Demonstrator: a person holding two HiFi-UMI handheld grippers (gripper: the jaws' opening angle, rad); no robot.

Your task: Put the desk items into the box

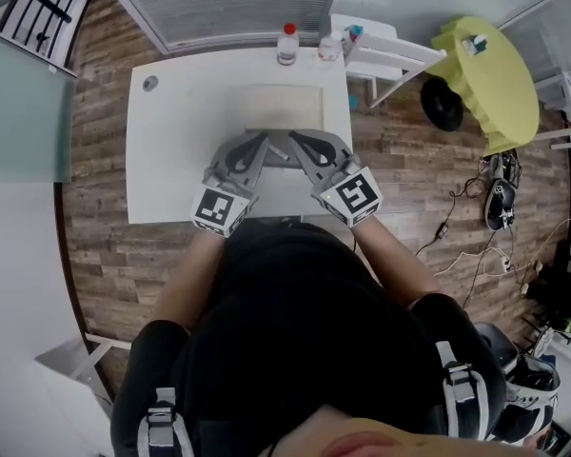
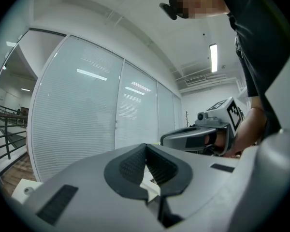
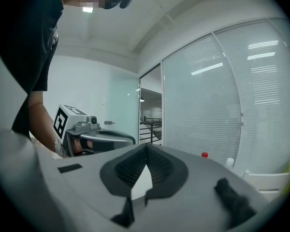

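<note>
Head view: grey left gripper (image 1: 264,141) and right gripper (image 1: 300,141), both jaws clenched on nothing, sit side by side over the white table (image 1: 171,160). Pale flat square box (image 1: 284,108) lies just beyond them; red-capped clear bottle (image 1: 286,44) stands at the far edge.

The counter (image 1: 171,160) is bare on its left and right sides. A bottle (image 1: 287,44) and a small container (image 1: 329,48) stand near each other on its far edge. At the near middle, the left hand-held gripper (image 1: 263,141) and the right hand-held gripper (image 1: 297,141) angle tip toward tip, with little gap between them. A white chair (image 1: 390,57) crowds the far right corner.
</note>
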